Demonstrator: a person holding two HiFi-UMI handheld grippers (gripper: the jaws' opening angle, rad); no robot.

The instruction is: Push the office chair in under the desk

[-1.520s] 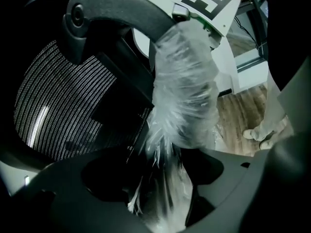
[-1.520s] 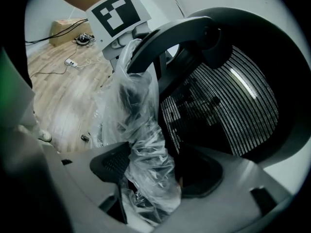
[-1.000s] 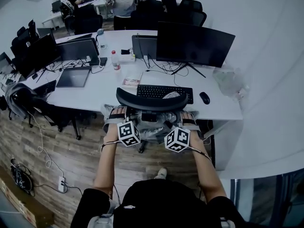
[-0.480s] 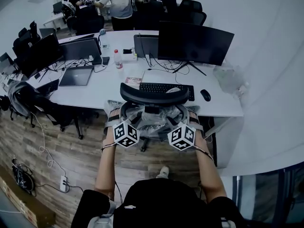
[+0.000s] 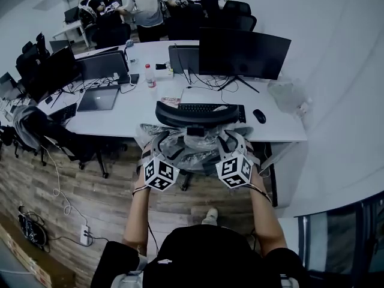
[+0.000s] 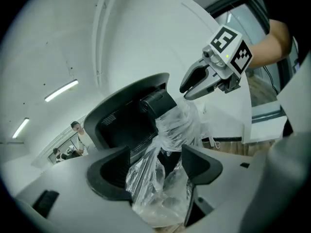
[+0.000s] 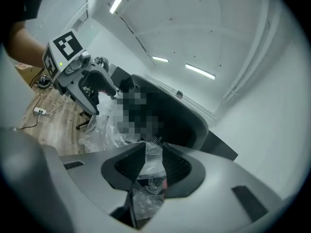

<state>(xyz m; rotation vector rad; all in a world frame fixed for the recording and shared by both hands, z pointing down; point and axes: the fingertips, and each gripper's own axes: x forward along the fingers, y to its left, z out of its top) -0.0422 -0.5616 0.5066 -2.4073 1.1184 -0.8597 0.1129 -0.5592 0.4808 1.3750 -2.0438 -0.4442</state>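
The black office chair [image 5: 195,114], its back wrapped in clear plastic, stands against the white desk [image 5: 138,110], its headrest over the desk's front edge by the keyboard. My left gripper [image 5: 157,150] is at the left side of the chair back. Its jaws stand open [image 6: 155,166] around a plastic-wrapped part of the frame. My right gripper [image 5: 231,144] is at the right side. Its jaws are closing [image 7: 153,161], and the pads squeeze the plastic-wrapped frame between them. Each gripper shows in the other's view: the right gripper [image 6: 201,79] and the left gripper [image 7: 90,89].
On the desk are a large monitor [image 5: 243,53], a keyboard [image 5: 210,108], a mouse [image 5: 259,116], a laptop [image 5: 99,98] and a bottle [image 5: 148,75]. Another chair with a jacket [image 5: 30,125] stands at the left. People [image 5: 144,5] stand at the far desks. Cables cross the wooden floor [image 5: 72,203].
The chair has rolled forward toward the desk, and its headrest now reaches the keyboard. Both grippers and arms have moved forward with it.
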